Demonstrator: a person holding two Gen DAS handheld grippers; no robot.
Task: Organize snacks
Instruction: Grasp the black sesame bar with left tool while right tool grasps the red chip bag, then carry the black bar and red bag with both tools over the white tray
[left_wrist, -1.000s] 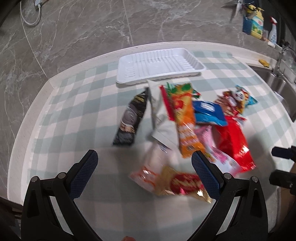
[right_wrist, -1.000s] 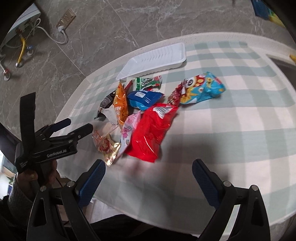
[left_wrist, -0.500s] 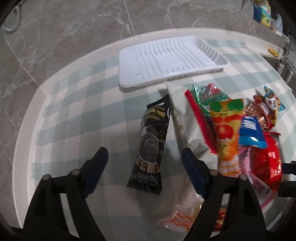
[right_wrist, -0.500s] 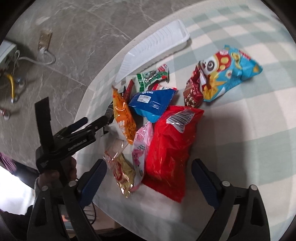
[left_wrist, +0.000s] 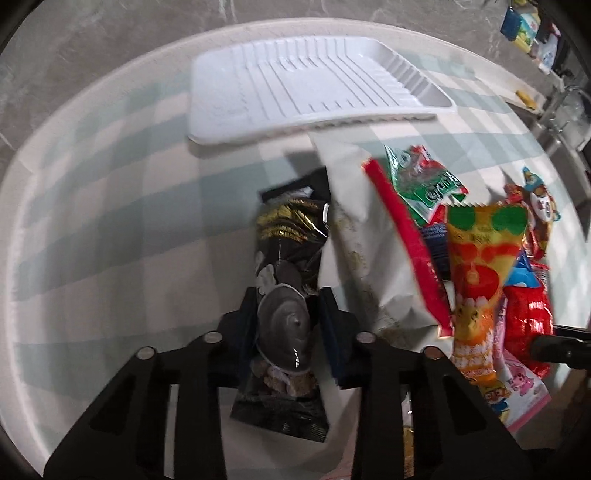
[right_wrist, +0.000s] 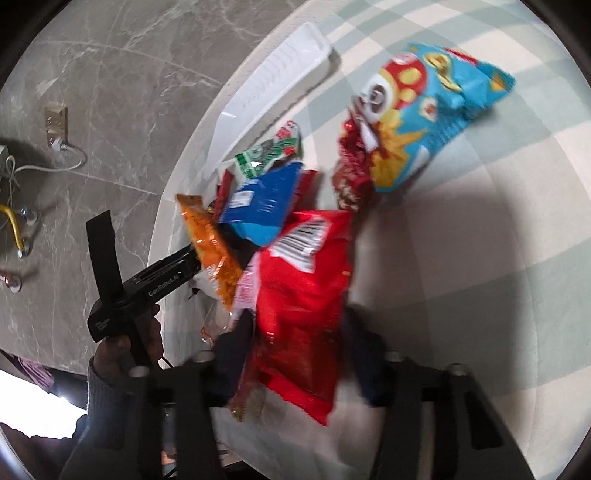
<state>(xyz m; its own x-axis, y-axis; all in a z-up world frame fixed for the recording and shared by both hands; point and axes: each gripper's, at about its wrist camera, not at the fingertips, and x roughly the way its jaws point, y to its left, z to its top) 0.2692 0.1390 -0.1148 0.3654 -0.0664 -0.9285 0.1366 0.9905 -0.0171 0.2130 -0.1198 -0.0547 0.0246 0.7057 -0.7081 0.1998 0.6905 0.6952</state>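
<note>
A pile of snack packets lies on the checked tablecloth in front of a white ribbed tray (left_wrist: 314, 77), also in the right wrist view (right_wrist: 273, 81). My left gripper (left_wrist: 290, 325) is shut on a long black cookie packet (left_wrist: 288, 273) at the pile's left edge. My right gripper (right_wrist: 301, 343) straddles a red bag (right_wrist: 303, 291), its fingers close to the bag's sides; contact is blurred. An orange packet (left_wrist: 476, 273), a white bag with a red strip (left_wrist: 373, 236), a green packet (left_wrist: 424, 184) and a blue packet (right_wrist: 262, 206) lie between.
A blue cartoon bag (right_wrist: 424, 114) and a dark red packet (right_wrist: 351, 173) lie to the right of the pile. A pink packet (left_wrist: 517, 387) lies near the table's front edge. A sink and tap (left_wrist: 561, 107) stand at the far right. The marble floor lies beyond the table's edge.
Both grippers moved forward and down into the pile. The left closed from wide open onto the black cookie packet. The right narrowed around the red bag.
</note>
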